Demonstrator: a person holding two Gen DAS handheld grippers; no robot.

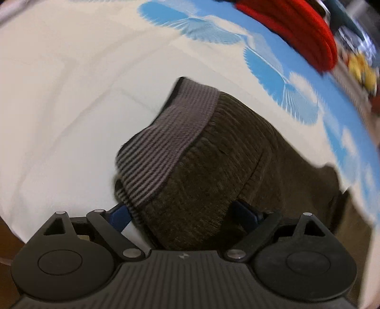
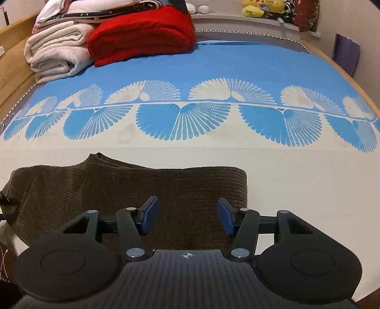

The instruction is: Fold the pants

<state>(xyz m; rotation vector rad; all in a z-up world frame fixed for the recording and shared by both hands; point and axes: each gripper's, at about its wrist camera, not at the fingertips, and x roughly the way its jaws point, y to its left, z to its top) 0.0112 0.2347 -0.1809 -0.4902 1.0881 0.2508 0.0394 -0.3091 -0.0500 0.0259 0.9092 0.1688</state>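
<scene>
Brown corduroy pants [image 1: 209,171] with a grey striped waistband [image 1: 166,137] lie bunched on the cream part of the bed sheet [image 1: 59,107]. My left gripper [image 1: 185,210] stands wide over this bunch. The cloth fills the gap and hides both fingertips, and a strip of sheet shows between the left pad [image 1: 120,212] and the cloth. In the right wrist view the pants [image 2: 106,187] lie flat, with a folded edge at the right. My right gripper [image 2: 187,214] hovers open over that end, with nothing pinched between its blue pads [image 2: 149,214].
A folded red blanket [image 2: 142,35] and white folded blankets [image 2: 54,52] are stacked at the bed's far left. Plush toys [image 2: 261,8] sit on a shelf behind. The wooden bed frame [image 2: 14,78] runs along the left side. The blue patterned sheet [image 2: 237,66] stretches beyond the pants.
</scene>
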